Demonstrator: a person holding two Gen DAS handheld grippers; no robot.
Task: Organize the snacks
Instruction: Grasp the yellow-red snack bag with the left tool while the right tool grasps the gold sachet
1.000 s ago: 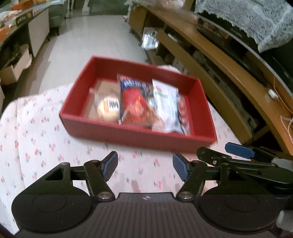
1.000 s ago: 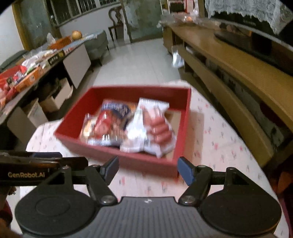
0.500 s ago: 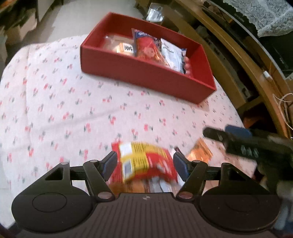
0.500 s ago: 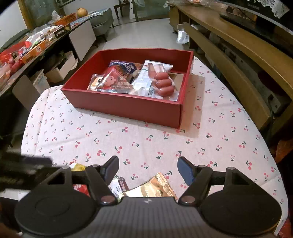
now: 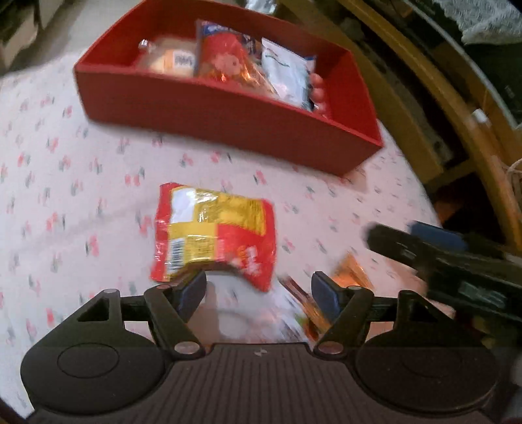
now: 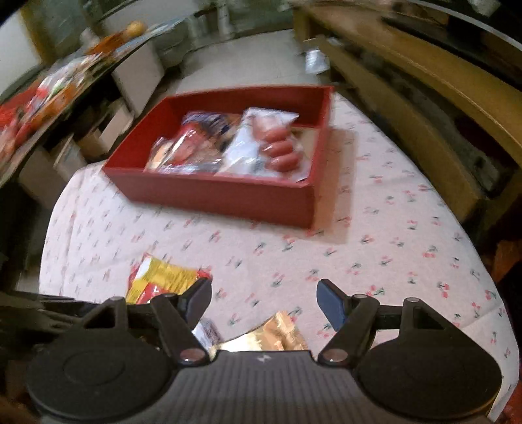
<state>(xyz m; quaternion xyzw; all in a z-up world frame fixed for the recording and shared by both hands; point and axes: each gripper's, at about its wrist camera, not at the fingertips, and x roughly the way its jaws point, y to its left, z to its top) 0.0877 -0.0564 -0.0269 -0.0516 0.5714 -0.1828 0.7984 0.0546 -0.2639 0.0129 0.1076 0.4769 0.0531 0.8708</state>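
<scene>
Here, left tongs (image 5: 257,290) gaping, empty, above red-yellow snack bag (image 5: 213,233) on tabletop (image 5: 81,202), right tongs (image 6: 264,300) likewise gaping, empty, red box (image 6: 228,195) holding packets.

A pale tiled floor (image 6: 248,62) runs back toward a glass door (too blurred to make out more). Along the right stands a long wooden shelf unit (image 6: 434,107) with a lace cloth (image 5: 489,19) on top. On the left, a cluttered dark counter (image 6: 68,75) stands above cardboard boxes (image 6: 98,137).
</scene>
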